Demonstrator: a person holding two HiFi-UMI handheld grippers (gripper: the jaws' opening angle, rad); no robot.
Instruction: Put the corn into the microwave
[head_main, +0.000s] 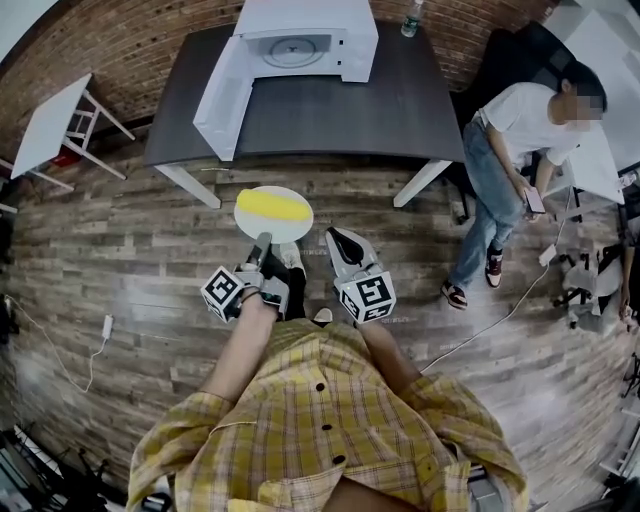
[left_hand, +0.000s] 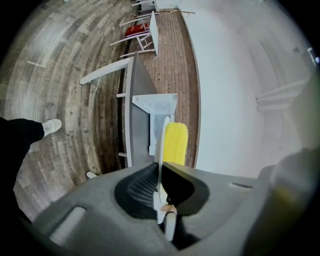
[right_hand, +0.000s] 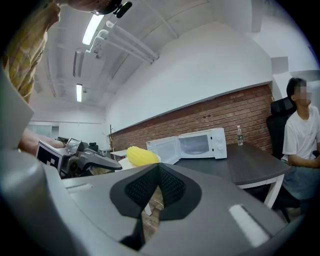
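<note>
corn (head_main: 273, 206) lay across a white plate (head_main: 250, 222), one cob on one plate, held out over the wooden floor (head_main: 120, 260), well short of the worktop (head_main: 380, 110); of the two tools, the left tool (head_main: 262, 243) was clamped on the plate's near rim, pads pinching the thin edge; the right tool (head_main: 338, 238) had its jaws together with nothing between them, just right of the plate and apart from it; the one microwave (head_main: 345, 40) stood at the far side of the one dark worktop, its door (head_main: 222, 100) swung wide to the left; the step in hand looked like the carry toward that opening; doing it well probably meant keeping the plate level so the cob could not roll off, coming in square to the opening and clear of the door, then setting the plate onto the turntable (head_main: 294, 50) before easing the grip; the idle right tool could steady the rim if the plate sagged; one bottle (head_main: 411, 18) stood at the worktop's far edge; one bystander (head_main: 515, 135) was off to the right.
</note>
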